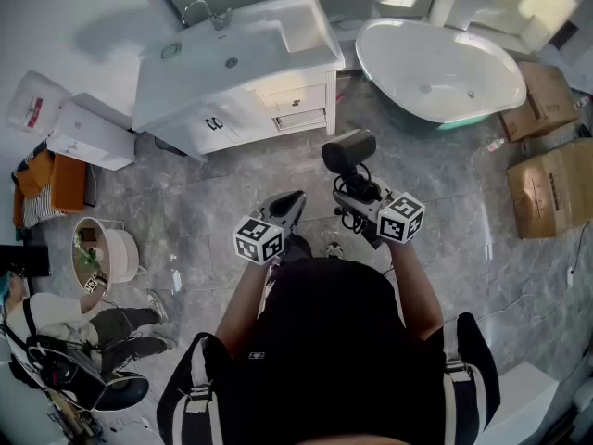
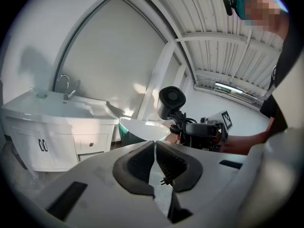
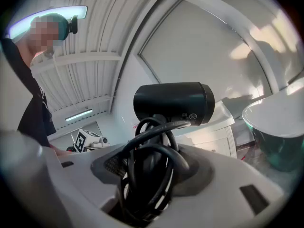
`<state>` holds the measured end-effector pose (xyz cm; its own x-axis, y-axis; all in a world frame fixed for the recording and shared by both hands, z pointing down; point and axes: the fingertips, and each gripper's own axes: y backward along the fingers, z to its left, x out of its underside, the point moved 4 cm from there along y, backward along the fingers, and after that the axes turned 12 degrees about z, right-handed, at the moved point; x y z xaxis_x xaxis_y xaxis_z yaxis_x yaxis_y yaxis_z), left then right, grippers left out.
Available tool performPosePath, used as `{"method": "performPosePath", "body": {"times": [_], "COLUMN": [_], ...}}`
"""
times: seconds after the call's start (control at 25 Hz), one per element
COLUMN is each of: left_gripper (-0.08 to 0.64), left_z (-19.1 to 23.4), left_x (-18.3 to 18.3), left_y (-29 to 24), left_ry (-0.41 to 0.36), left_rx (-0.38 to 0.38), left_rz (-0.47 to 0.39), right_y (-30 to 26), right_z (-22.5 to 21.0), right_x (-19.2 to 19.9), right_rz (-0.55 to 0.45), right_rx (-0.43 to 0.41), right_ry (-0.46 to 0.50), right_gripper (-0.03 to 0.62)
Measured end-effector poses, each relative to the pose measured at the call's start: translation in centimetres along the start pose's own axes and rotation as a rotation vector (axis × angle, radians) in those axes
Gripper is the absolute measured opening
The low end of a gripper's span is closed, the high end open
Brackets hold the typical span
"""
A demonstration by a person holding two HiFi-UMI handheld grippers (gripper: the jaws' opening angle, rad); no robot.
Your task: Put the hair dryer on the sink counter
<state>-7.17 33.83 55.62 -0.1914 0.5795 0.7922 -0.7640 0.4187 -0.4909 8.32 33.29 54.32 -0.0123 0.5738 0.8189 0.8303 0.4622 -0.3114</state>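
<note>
A black hair dryer (image 1: 348, 149) with its coiled cord stands up out of my right gripper (image 1: 357, 191), whose jaws are shut on its handle. In the right gripper view the dryer barrel (image 3: 173, 102) lies across the top and the cord loops (image 3: 151, 175) fill the gap between the jaws. From the left gripper view the hair dryer (image 2: 171, 100) shows to the right, ahead. My left gripper (image 1: 289, 204) is shut with nothing in it, held beside the right one. The white sink counter (image 1: 259, 49) with its faucet (image 1: 199, 9) stands ahead, to the left.
A white bathtub (image 1: 443, 70) lies ahead on the right, with cardboard boxes (image 1: 552, 188) beyond it. White boxes (image 1: 88, 135) and a small round table (image 1: 102, 253) are at the left. Another person (image 1: 74, 323) sits low at the left. The floor is grey tile.
</note>
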Motion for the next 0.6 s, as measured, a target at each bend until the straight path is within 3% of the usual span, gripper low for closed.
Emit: {"method": "performPosePath", "body": {"times": [0.6], "left_gripper": [0.023], "left_z": [-0.2], "left_x": [0.9], "left_y": [1.1], "left_ry": [0.003], "left_rx": [-0.031], "left_rz": [0.011], "right_y": [-0.3], "right_z": [1.0], "right_x": [0.2], "right_rz": [-0.001], "right_rx": [-0.033], "right_ry": [-0.002], "right_gripper": [0.311]}}
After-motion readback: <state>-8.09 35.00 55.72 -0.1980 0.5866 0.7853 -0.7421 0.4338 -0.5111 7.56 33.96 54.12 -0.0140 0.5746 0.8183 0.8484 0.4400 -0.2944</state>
